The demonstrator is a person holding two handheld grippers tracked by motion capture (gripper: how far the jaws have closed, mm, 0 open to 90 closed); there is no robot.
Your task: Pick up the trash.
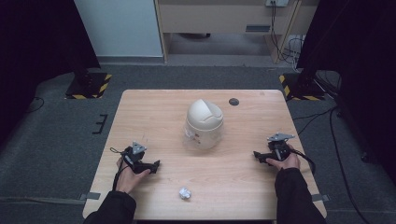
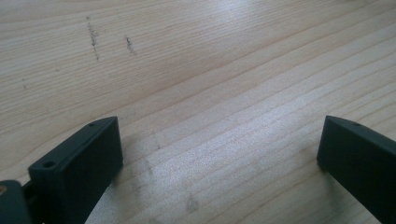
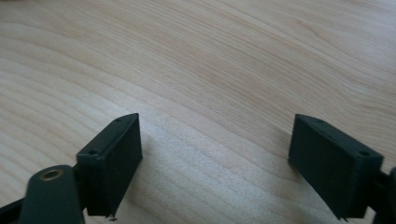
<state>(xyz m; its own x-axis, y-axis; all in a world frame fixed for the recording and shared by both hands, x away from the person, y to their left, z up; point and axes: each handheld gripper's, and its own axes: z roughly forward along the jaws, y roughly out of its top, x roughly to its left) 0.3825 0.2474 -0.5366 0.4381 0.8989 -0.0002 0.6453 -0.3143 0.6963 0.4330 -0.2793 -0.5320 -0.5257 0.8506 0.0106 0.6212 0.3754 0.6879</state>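
A small cream bin with a domed swing lid (image 1: 204, 122) stands upright at the middle of the wooden table (image 1: 154, 105). A crumpled white paper ball (image 1: 185, 193) lies near the front edge. My left gripper (image 1: 157, 163) rests on the table at the front left, jaws pointing right, about level with the paper ball's left. In the left gripper view the left gripper (image 2: 219, 144) stands open over bare wood. My right gripper (image 1: 256, 155) rests at the front right, jaws pointing left toward the bin. Its own view shows the right gripper (image 3: 215, 140) open, with nothing between the jaws.
A dark round cable hole (image 1: 234, 101) sits near the table's far edge. Black stands with yellow-striped bases (image 1: 88, 86) flank the far corners on grey carpet. Cables (image 1: 317, 116) trail on the floor at the right.
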